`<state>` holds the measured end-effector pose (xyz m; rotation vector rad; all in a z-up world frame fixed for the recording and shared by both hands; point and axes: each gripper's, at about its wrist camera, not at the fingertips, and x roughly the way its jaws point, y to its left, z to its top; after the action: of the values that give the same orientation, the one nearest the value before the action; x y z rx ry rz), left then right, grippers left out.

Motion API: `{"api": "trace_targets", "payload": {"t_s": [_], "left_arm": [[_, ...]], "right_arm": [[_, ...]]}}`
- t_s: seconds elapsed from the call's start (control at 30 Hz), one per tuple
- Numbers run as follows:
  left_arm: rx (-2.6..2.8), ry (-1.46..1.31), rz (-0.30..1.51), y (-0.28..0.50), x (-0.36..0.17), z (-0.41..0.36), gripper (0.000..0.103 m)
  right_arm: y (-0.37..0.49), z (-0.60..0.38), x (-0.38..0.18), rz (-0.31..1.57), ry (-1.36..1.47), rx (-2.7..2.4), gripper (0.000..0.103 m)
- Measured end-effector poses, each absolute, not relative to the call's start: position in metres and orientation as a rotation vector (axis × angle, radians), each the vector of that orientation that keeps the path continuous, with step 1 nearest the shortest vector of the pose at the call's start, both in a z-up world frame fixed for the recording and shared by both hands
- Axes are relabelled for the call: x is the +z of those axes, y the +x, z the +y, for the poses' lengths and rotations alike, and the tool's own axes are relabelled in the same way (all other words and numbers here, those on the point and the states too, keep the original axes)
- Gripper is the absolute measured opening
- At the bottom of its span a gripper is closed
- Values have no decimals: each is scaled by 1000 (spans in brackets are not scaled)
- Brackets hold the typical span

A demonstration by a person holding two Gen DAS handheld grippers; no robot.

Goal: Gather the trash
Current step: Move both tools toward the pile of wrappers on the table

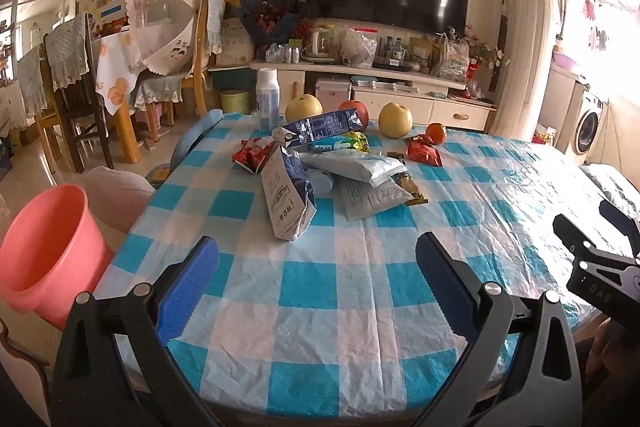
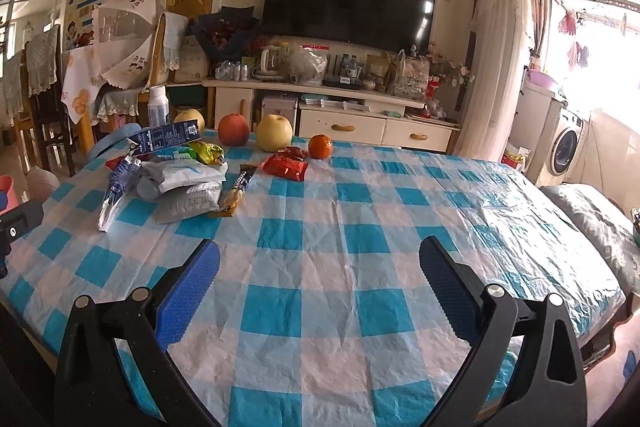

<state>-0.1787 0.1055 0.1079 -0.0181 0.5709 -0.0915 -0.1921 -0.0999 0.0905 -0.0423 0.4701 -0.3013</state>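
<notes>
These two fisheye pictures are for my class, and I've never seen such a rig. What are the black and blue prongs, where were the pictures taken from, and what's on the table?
A person holds one two-fingered tool in each hand, with a camera on each looking along its fingers. The left tool and right tool are both open and hold nothing. On the blue-and-white checked tablecloth lie crumpled milk cartons and snack wrappers, a red foil packet and fruit, including a small orange. A pink plastic bucket stands beside the table.
</notes>
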Motion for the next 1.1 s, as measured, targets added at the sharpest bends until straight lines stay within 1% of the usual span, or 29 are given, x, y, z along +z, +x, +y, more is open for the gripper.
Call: {"api": "trace_targets", "payload": {"t_s": [0.23, 0.57, 0.87, 1.1], "left_arm": [[-121, -22, 615, -174, 97, 107, 100], [-136, -37, 607, -164, 86, 115, 100], [-132, -127, 663, -129, 76, 145, 100], [-187, -264, 712, -87, 72, 163, 99]], "right_arm": [[-191, -102, 89, 475, -37, -302, 98], [-176, -101, 75, 513, -42, -244, 98], [-149, -123, 56, 595, 160, -83, 98], [-126, -130, 49, 656, 236, -30, 98]]}}
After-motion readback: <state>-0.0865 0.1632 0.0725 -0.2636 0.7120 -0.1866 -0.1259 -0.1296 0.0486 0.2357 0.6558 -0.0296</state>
